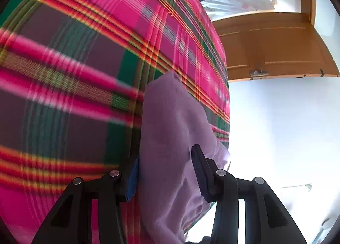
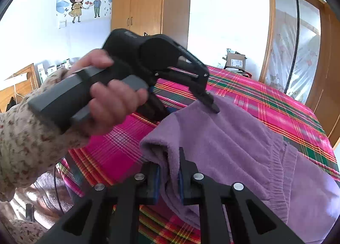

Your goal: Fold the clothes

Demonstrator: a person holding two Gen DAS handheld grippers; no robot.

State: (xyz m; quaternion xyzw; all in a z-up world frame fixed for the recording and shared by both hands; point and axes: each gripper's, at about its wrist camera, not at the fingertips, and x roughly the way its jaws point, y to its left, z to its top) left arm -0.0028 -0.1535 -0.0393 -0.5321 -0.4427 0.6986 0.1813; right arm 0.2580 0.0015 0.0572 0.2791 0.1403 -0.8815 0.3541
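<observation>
- On the bed's plaid cover [image 2: 265,99] lies the task's thing, a lilac fleece garment [image 2: 244,137], bunched and partly lifted, with a ribbed hem showing at its near right.
- Right gripper [image 2: 169,180]: its jaws are clamped on a rolled edge of the garment, the fabric pinched between the blue pads and draped over them.
- Left gripper [image 1: 167,176], held in a hand [image 2: 114,99] with a floral sleeve [image 2: 25,144]: its jaws stand partly apart with a thick fold of fleece between them. From its own camera the right-hand pad presses into the cloth and the left-hand pad touches it, so the hold reads as a grip on a bulky fold; from the right wrist view its tips sit on the garment's far edge.
- Progress, as a judgement: both edges are taken up, but no flat, squared fold is visible; the garment lies rumpled. The folding itself appears to be at an early stage, with laying over, smoothing and any further folds left.
</observation>
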